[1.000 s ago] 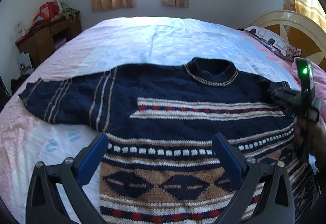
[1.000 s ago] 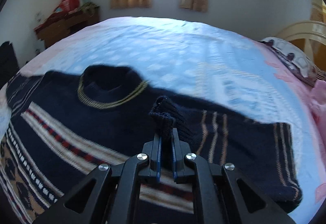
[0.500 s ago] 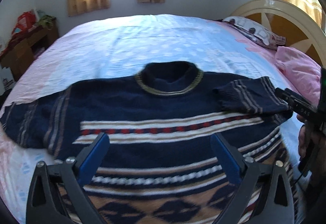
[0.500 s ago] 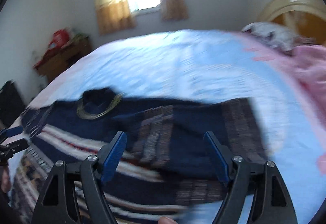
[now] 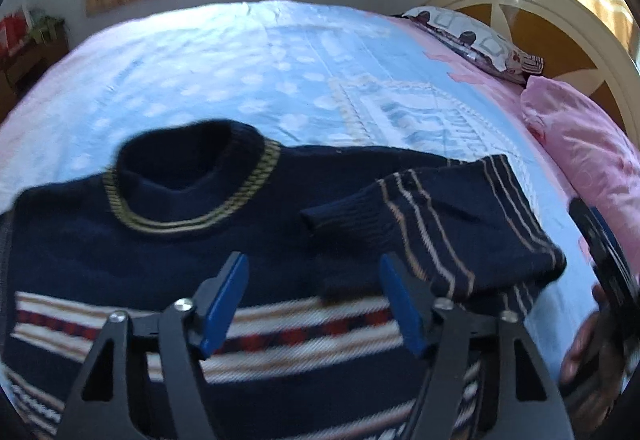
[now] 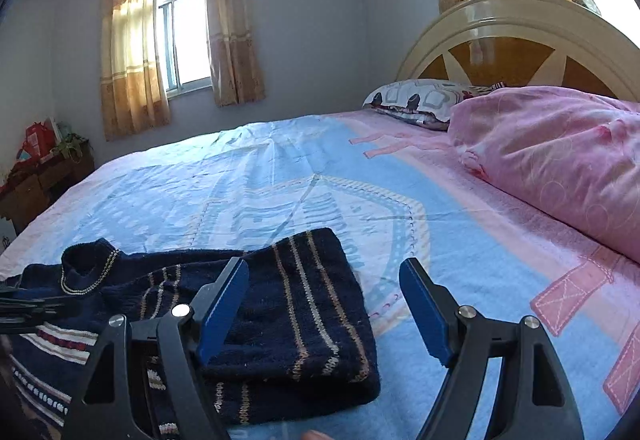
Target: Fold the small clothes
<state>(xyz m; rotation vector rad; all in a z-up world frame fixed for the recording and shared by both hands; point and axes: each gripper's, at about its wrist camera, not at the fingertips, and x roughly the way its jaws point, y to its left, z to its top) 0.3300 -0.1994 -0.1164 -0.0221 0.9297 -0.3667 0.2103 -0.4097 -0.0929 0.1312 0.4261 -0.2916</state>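
Navy sweater (image 5: pixel 160 252), one sleeve (image 5: pixel 432 224) folded inward

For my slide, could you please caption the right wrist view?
Open right gripper above sweater with sleeve folded in.

The sweater (image 5: pixel 168 260) is spread flat on the bed (image 5: pixel 280 80), with its collar (image 5: pixel 188 188) toward the window (image 6: pixel 180 36). One sleeve (image 5: pixel 432 224) is folded in over the body of the sweater, on the side near the pillows. The left claw (image 5: pixel 316 304) is held just above the chest part, below the collar. The right claw (image 6: pixel 324 312) is held over the folded sleeve and the sheet beside it. Two pillows (image 6: pixel 560 160) are laid by the headboard (image 6: pixel 520 36), well apart from the sweater. A cabinet (image 6: pixel 44 176) is placed beside the bed, under the window wall.
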